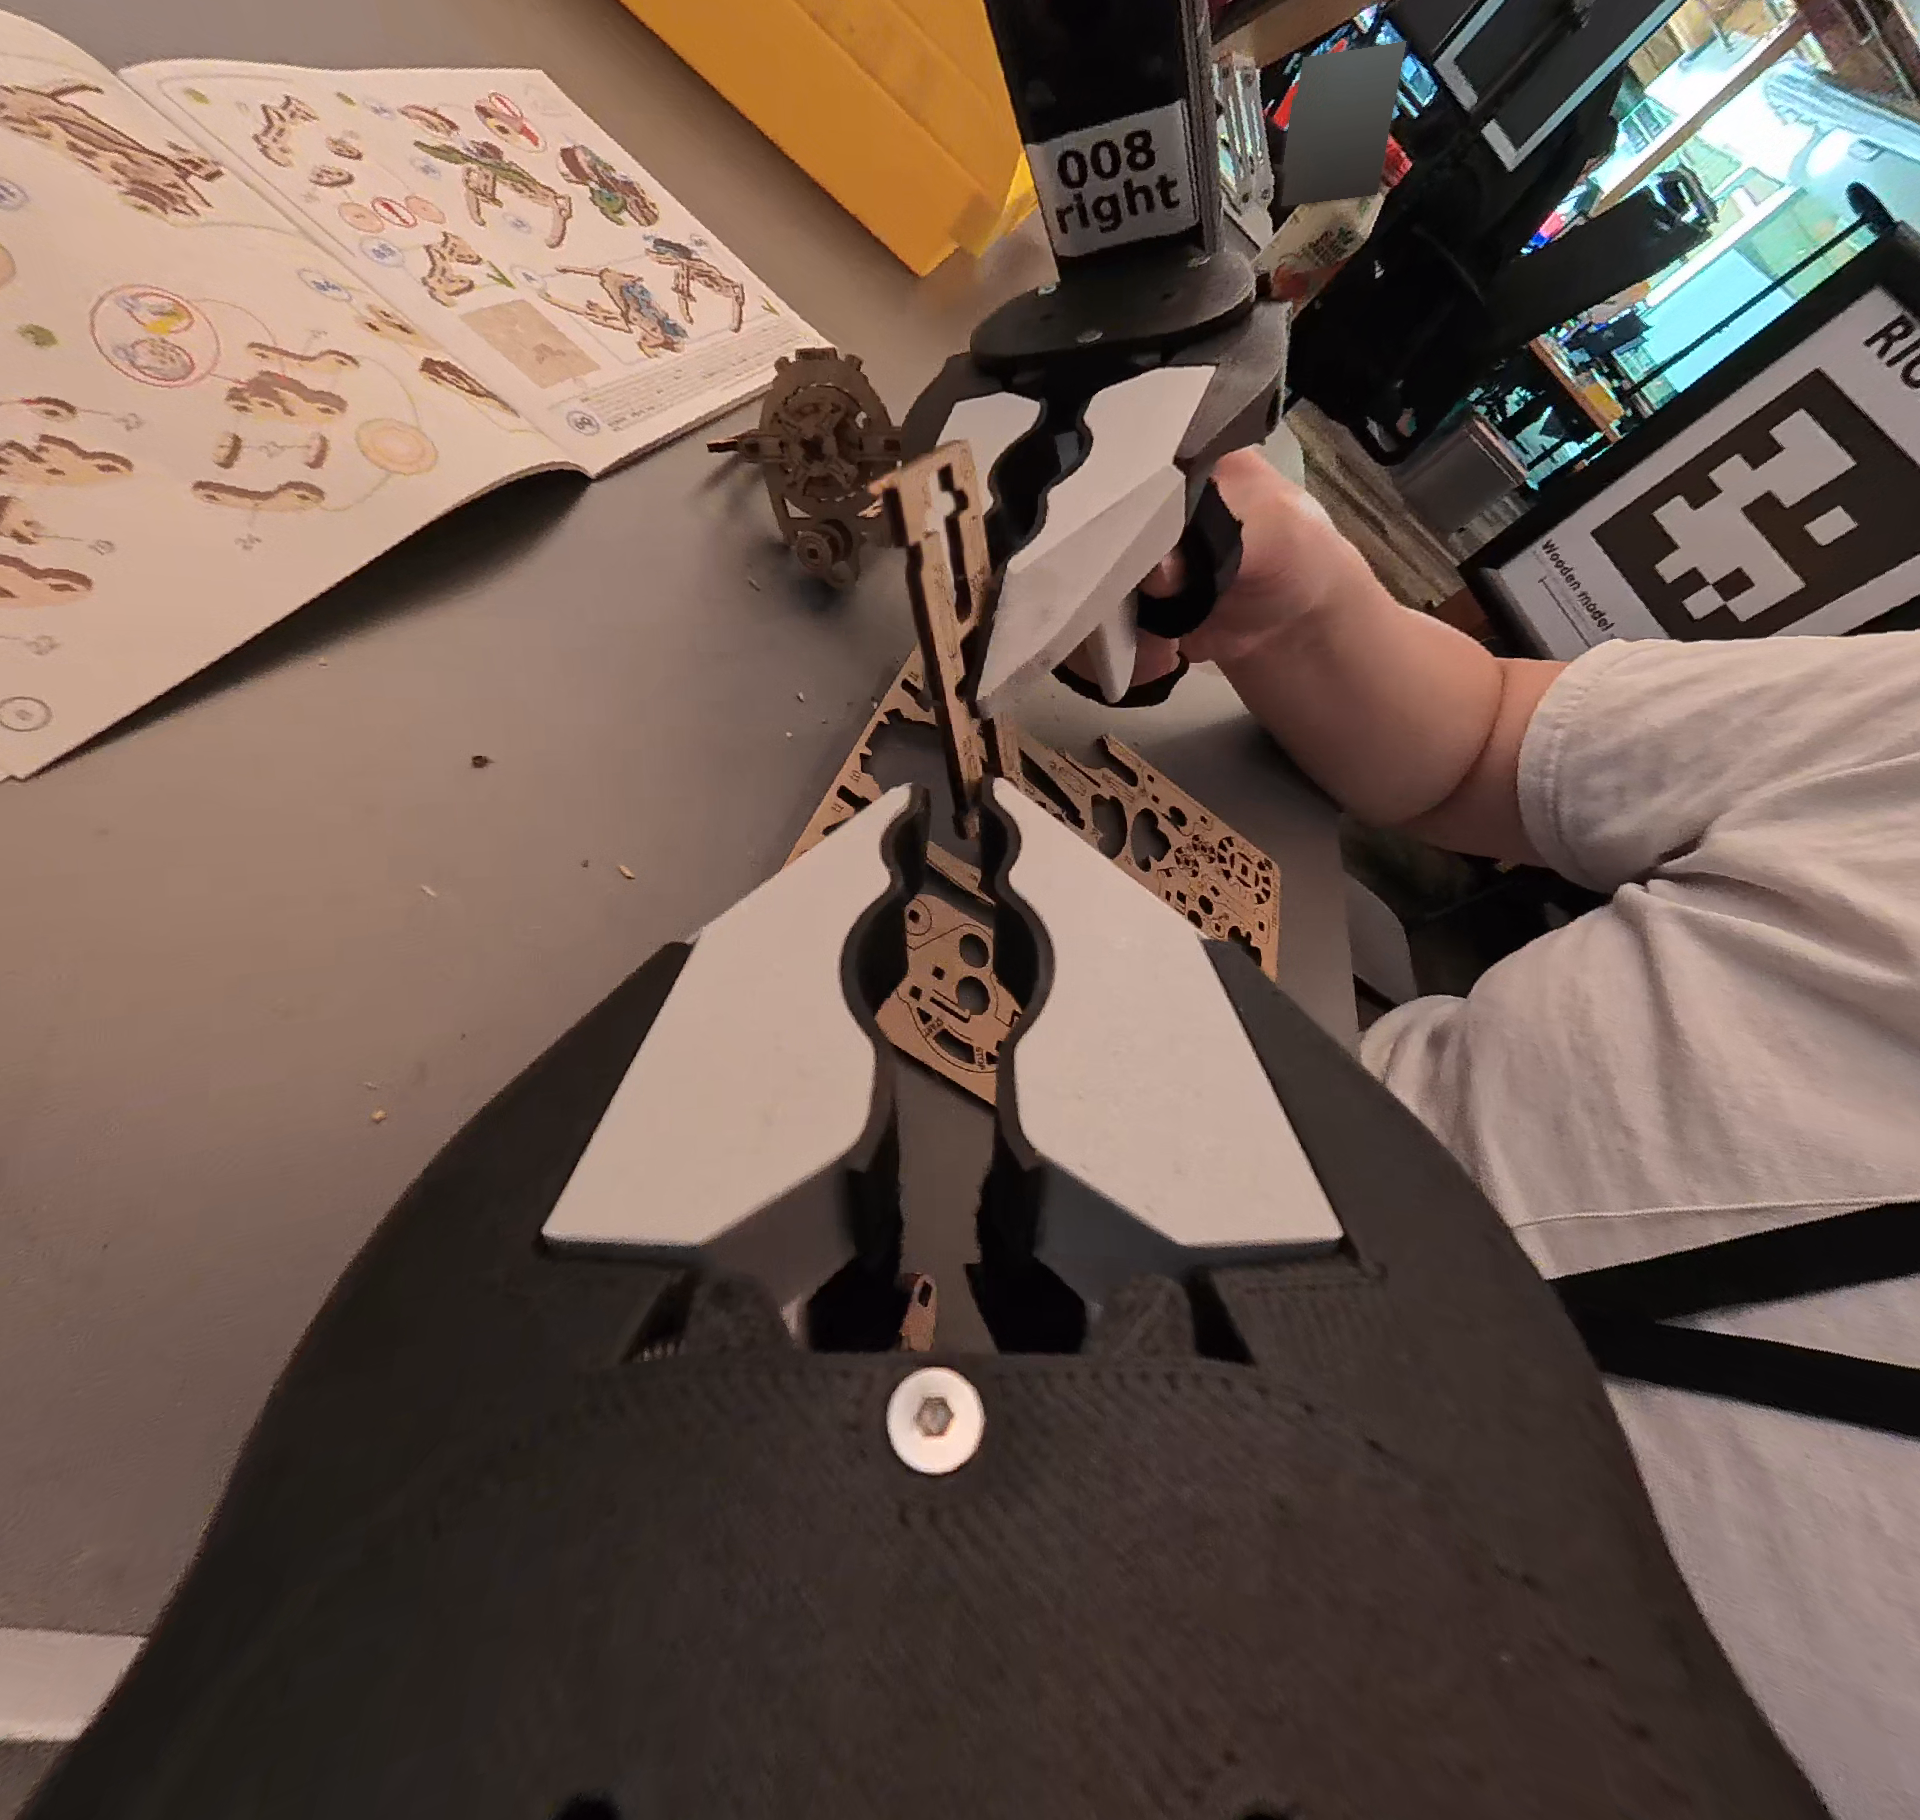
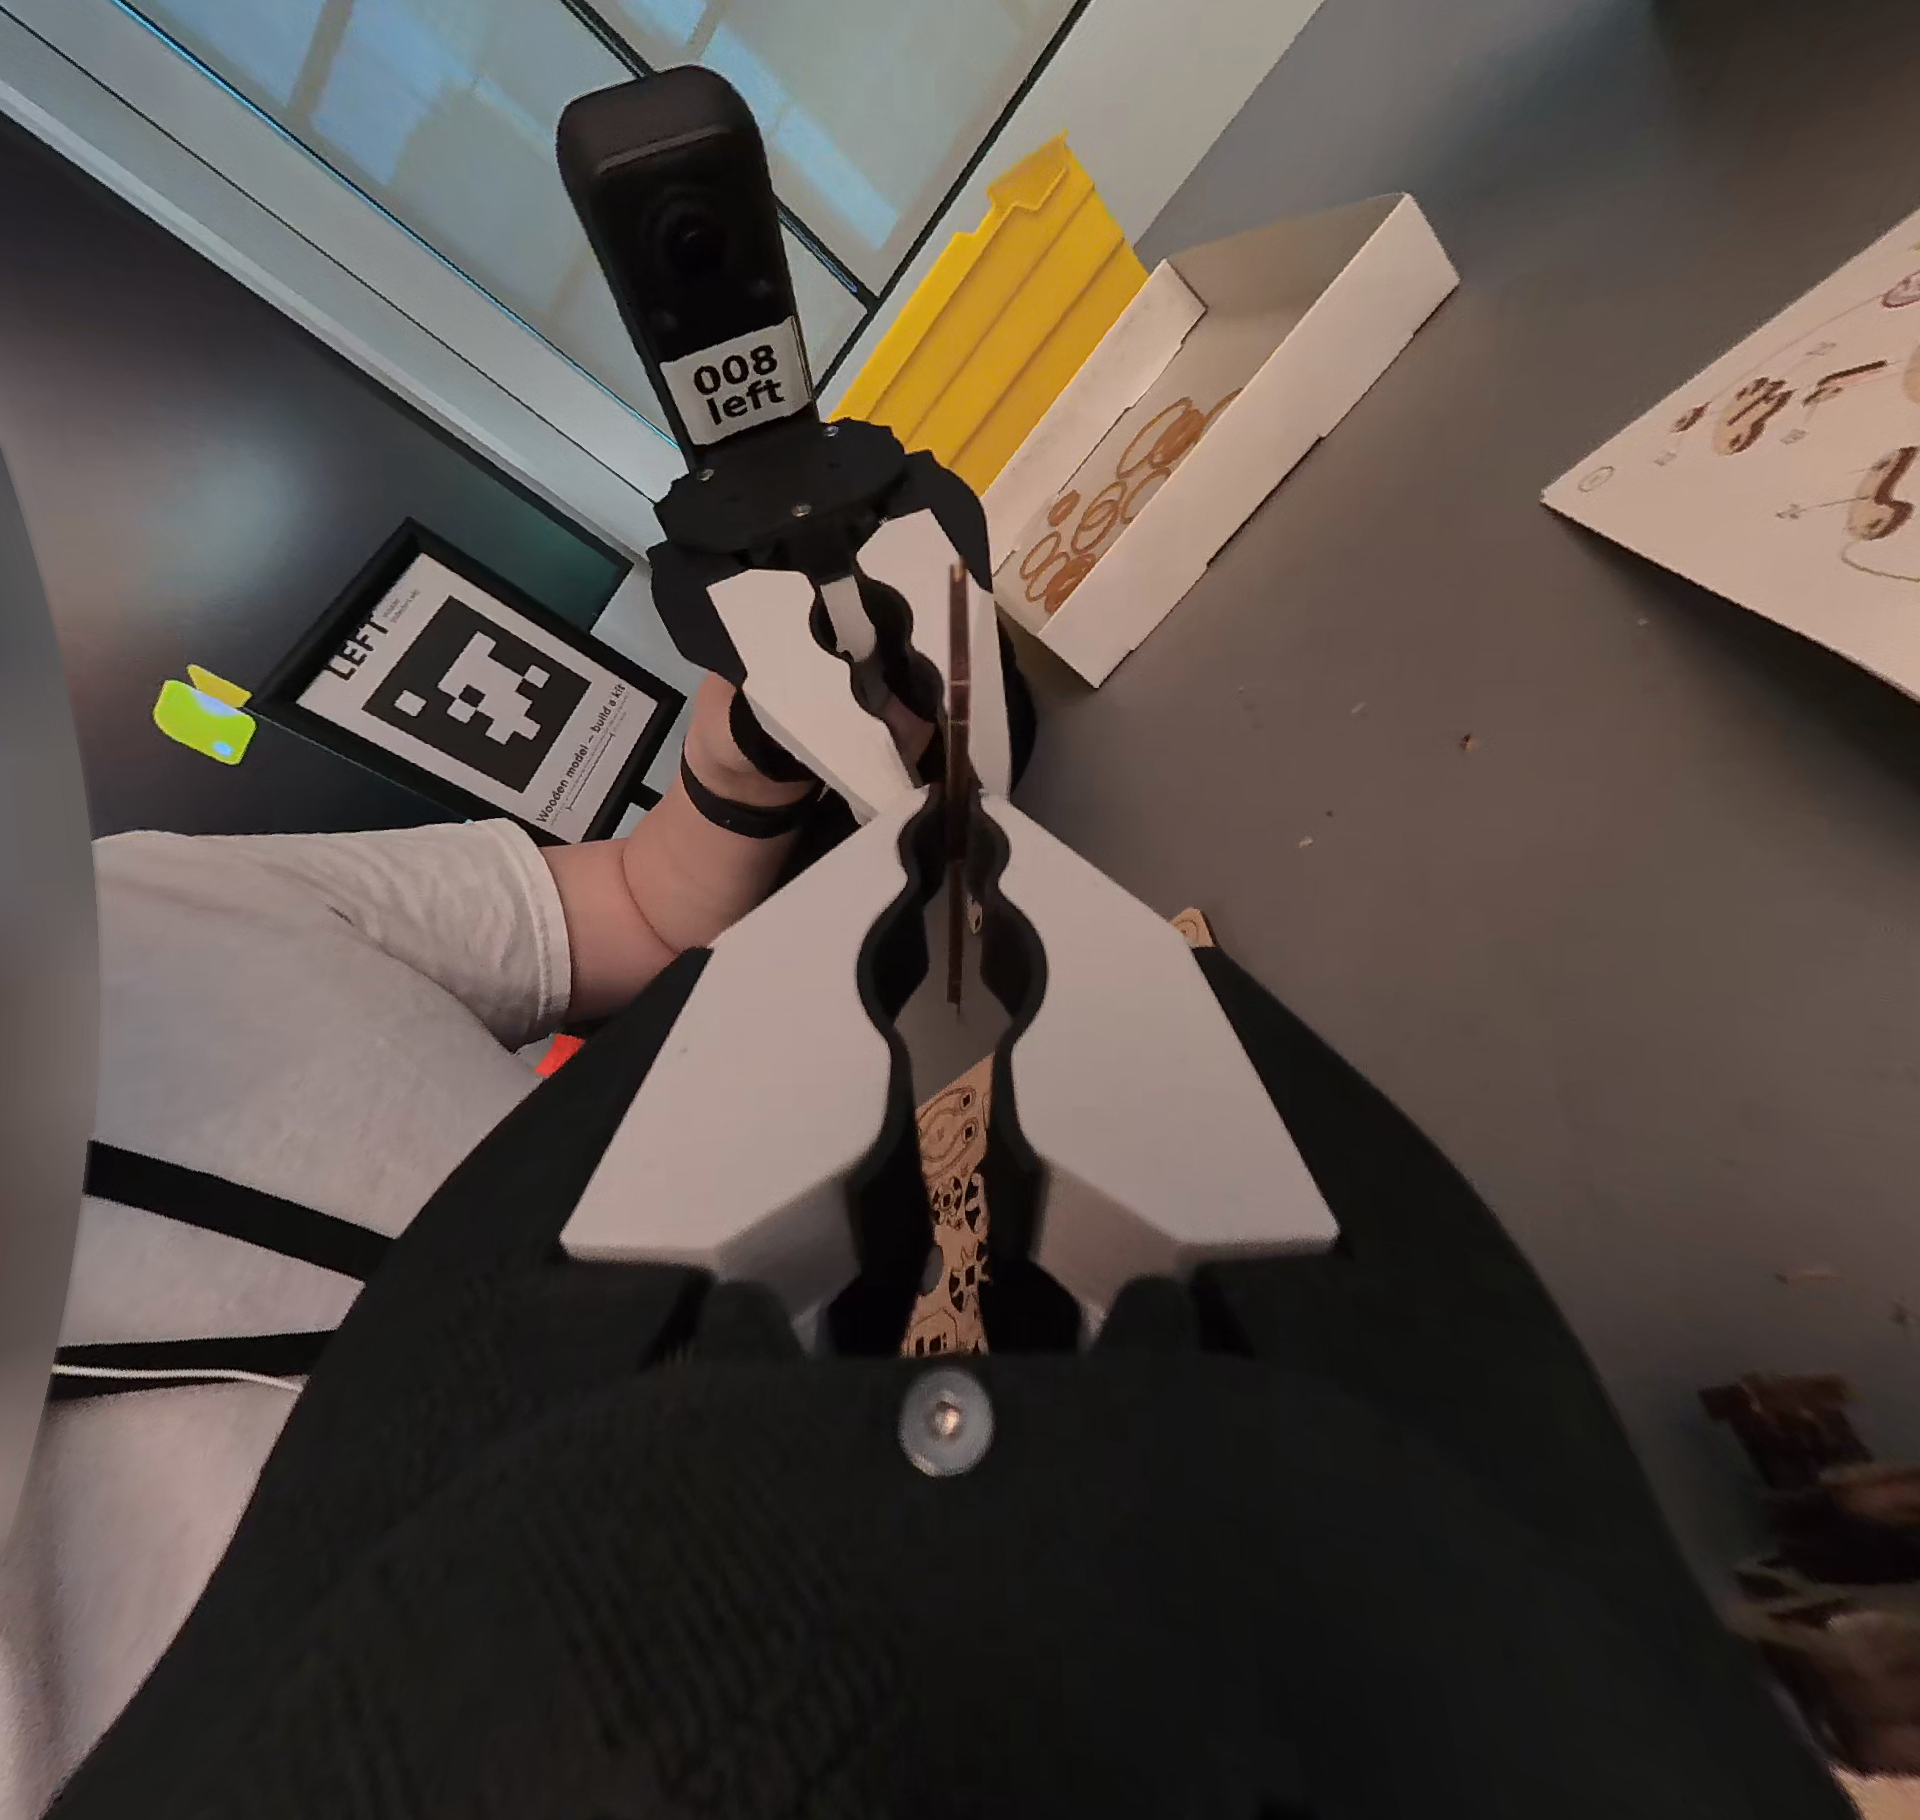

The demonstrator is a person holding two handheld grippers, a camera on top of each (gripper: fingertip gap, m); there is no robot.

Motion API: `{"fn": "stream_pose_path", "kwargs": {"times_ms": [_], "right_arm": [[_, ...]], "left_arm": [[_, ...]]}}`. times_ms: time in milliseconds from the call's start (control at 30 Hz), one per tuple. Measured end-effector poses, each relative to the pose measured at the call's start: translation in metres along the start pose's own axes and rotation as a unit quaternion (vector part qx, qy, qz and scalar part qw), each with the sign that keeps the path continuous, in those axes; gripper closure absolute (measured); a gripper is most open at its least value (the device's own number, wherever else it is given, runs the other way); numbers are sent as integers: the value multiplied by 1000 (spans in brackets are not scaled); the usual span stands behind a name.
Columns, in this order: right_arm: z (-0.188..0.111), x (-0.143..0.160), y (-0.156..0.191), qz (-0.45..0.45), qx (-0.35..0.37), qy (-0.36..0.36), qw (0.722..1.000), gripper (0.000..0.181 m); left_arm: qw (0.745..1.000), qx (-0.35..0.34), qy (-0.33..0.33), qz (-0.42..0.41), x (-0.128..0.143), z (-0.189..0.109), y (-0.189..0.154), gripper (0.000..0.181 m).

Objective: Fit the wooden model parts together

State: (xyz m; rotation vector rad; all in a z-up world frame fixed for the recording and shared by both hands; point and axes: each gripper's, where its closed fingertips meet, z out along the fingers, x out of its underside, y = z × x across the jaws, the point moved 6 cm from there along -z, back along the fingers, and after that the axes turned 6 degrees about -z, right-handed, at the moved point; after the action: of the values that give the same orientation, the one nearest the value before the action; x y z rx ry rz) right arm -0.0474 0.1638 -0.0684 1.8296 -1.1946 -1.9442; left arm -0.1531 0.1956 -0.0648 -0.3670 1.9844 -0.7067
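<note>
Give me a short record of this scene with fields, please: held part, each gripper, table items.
held part: long flat wooden strip, raised above the table
left gripper: shut on the strip's lower end
right gripper: shut on the strip
table items: cut-out sheet, booklet, small wheel model, yellow bin, white box

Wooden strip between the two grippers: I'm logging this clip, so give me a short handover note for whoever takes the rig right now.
Left gripper: shut on the near end of the wooden strip.
Right gripper: shut on the same strip, farther along; the strip is held in the air between both.
On the table: cut-out parts sheet under the grippers, part-built gear assembly beyond, open instruction booklet, white box of wooden rings.
Done: strip is out of the sheet.
Left: fit it onto the assembly; it is not joined yet.
</note>
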Motion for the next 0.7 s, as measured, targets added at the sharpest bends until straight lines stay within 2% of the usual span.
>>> {"fn": "stream_pose_path", "kwargs": {"times_ms": [400,700], "right_arm": [[1,0,3,-2,-14,-3,1000,180],[1,1,7,-22,-26,27,999,177]], "left_arm": [[1000,28,1,-12,0,-2,-1,181],[998,52,2,-24,0,-3,-5,181]]}}
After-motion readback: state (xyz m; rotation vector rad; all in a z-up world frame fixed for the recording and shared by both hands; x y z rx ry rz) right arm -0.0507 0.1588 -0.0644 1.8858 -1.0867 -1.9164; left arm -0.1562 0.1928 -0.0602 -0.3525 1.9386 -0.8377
